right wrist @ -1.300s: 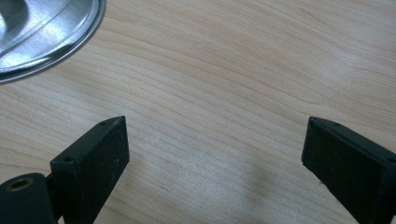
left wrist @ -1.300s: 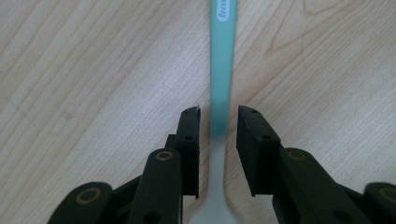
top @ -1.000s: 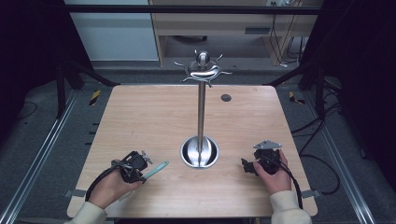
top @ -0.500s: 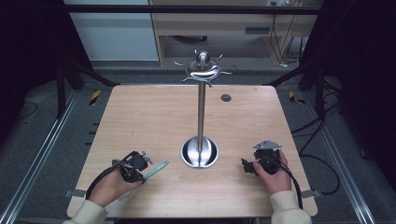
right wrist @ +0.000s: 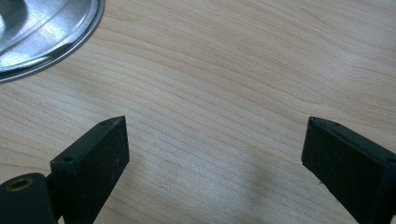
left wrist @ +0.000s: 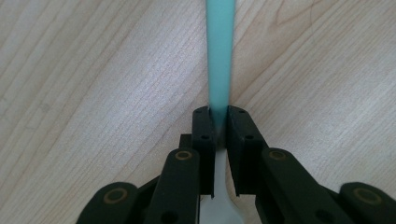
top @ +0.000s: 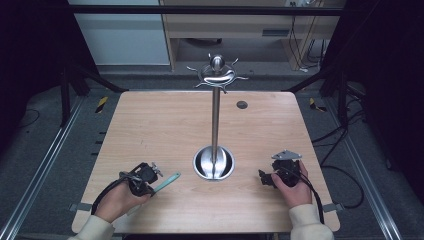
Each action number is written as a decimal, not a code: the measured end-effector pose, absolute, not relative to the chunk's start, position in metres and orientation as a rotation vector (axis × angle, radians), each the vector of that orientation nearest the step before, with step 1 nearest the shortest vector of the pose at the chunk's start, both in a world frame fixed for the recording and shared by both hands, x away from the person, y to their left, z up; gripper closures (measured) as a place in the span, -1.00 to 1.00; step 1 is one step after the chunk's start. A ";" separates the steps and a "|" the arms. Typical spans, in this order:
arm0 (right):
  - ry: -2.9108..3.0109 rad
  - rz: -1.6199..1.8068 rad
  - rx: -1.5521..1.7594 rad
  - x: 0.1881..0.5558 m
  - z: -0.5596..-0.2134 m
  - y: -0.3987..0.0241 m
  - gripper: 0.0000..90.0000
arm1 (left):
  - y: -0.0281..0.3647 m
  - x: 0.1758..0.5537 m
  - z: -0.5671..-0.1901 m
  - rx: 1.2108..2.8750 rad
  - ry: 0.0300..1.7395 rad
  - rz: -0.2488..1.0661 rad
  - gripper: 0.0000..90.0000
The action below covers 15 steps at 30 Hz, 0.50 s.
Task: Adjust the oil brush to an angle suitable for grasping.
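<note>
On the near left of the tabletop [top: 165, 125], the left tongs [left wrist: 218, 114] have just been closing and now pinch a teal-handled utensil [left wrist: 219, 56], its handle lying flat and pointing right toward the metal stand [top: 214, 162]. Near right, the right tongs [right wrist: 212, 149] rest open, holding nothing.

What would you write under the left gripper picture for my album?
The left gripper pinches a flat utensil with a teal handle and a white end, over the wooden table.
</note>
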State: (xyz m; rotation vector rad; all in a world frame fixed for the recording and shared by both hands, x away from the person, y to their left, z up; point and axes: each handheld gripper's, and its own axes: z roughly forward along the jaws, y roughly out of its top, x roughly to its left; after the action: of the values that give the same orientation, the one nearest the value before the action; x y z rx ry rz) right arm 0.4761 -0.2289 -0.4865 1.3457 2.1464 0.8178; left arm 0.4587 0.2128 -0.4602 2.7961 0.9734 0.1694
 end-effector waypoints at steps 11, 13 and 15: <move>2.147 0.805 1.342 0.477 -0.488 -0.228 -0.82 | 0.220 0.451 -0.429 2.629 0.937 0.274 0.82; 2.145 0.804 1.341 0.477 -0.488 -0.228 -0.82 | 0.221 0.449 -0.423 2.591 0.931 0.290 0.82; 2.145 0.803 1.340 0.477 -0.488 -0.228 -0.82 | 0.221 0.448 -0.420 2.587 0.922 0.298 0.82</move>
State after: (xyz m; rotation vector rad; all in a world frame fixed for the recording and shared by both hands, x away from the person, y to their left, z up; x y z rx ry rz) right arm 0.4767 -0.2283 -0.4876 1.3401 2.1454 0.8026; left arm 0.4482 0.2215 -0.4204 2.5874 0.9223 0.2984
